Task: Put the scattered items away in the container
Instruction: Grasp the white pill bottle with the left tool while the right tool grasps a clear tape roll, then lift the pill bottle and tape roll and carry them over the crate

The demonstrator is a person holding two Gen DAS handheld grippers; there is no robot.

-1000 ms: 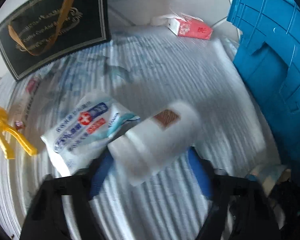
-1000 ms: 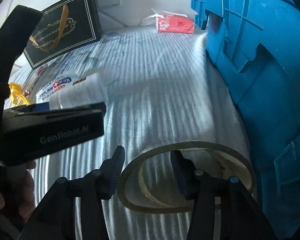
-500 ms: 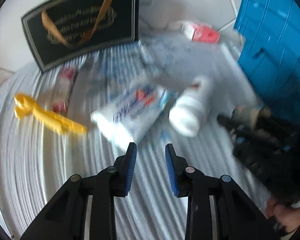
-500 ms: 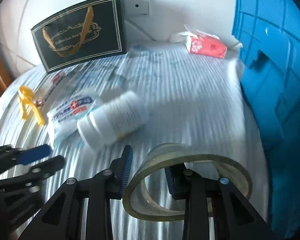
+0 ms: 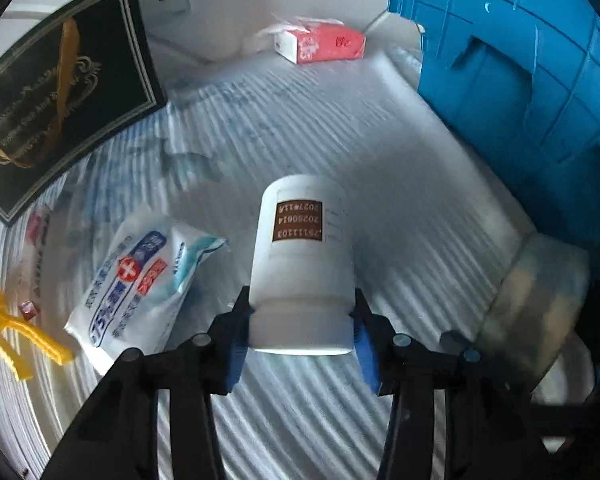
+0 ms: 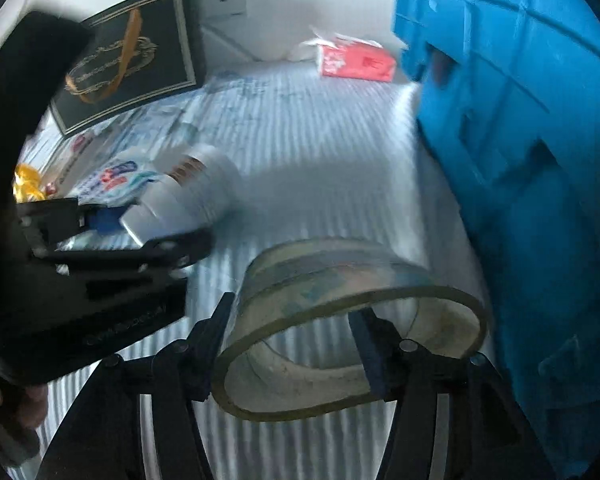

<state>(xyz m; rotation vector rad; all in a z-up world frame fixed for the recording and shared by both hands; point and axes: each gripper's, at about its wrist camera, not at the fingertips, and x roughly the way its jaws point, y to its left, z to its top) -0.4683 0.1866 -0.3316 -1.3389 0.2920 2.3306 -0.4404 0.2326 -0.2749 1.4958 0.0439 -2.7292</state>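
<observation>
Item one, white bottle [image 5: 302, 264]: lower centre of the left wrist view, lying between the blue pads of the left gripper [image 5: 300, 344], cap end toward the camera, long axis running straight away up the frame along the gripper's own line. The pads flank the cap on both sides and appear to touch it; the jaws are opening at this moment, so the hold looks loose or releasing, and whether the bottle rests on the ribbed white surface [image 5: 340, 128] cannot be told. Item two, tape roll [image 6: 340, 332]: lower centre of the right wrist view, a wide translucent ring, with the right gripper [image 6: 296, 348] pinching its wall, one pad outside at the left and one inside the hole; these jaws too are opening with the ring between them. Item three, blue crate [image 6: 520, 160]: fills the right side of both views, presumably the container; its wall stands just beside the tape roll, so the right hand is the nearer of the two, while the bottle lies well to the left of it. Judgement: either load must travel rightward and up over the crate wall, and the rim is not visible in these views. Loose items remaining, left of the left wrist view: wipes packet [image 5: 140, 284] just beside the bottle, yellow clip [image 5: 8, 324] at the edge. Upper centre: red tissue box [image 5: 320, 44]. Upper left: black gift bag [image 5: 56, 104], upright.
</observation>
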